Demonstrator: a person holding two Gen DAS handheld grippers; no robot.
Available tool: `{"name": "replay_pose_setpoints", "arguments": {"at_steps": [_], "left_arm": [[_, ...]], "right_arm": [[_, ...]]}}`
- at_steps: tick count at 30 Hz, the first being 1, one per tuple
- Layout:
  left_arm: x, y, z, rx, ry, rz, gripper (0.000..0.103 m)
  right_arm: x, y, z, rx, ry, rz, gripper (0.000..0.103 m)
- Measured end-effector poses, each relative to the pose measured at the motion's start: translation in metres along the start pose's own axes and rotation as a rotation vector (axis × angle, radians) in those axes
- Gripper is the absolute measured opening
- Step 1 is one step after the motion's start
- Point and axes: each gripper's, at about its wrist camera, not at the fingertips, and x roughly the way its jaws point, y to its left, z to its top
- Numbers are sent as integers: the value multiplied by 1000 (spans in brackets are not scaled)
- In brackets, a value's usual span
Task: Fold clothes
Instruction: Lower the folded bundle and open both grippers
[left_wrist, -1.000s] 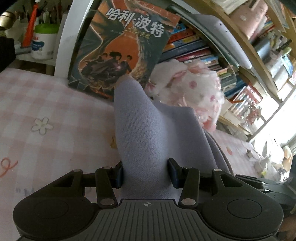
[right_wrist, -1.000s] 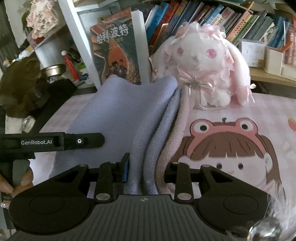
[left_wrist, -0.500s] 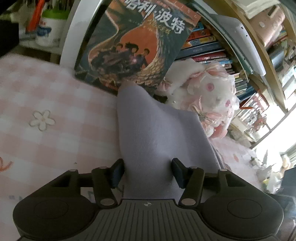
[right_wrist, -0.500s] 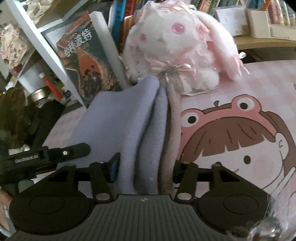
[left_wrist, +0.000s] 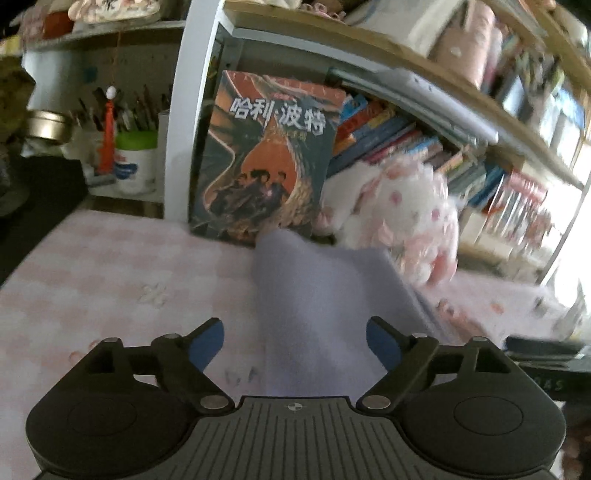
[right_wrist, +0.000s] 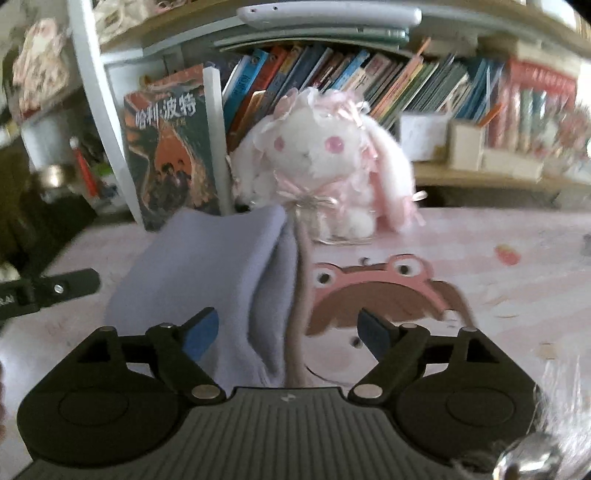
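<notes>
Garment (left_wrist: 317, 310): one, lavender, folded | left gripper (left_wrist: 294, 343), right gripper (right_wrist: 288, 334): fingers spread, holding nothing

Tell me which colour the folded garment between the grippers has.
The garment is pale lavender, clearest in the right wrist view.

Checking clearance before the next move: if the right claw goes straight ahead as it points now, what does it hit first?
The folded lavender garment, lying between the open right claw fingers. Beyond it, likely the plush bunny, though depth is unclear.
</notes>
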Motion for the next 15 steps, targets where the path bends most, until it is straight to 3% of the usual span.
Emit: {"name": "replay_pose_setpoints", "arguments": {"at_steps": [6,15], "left_arm": [[-16,-18,-28,52,59,82,87],[-37,-29,-50,84,51,127,96]], "right_arm": [[-24,8,-27,-36,17,-69,87],[-46,16,-57,-35,27,-110,93]]}}
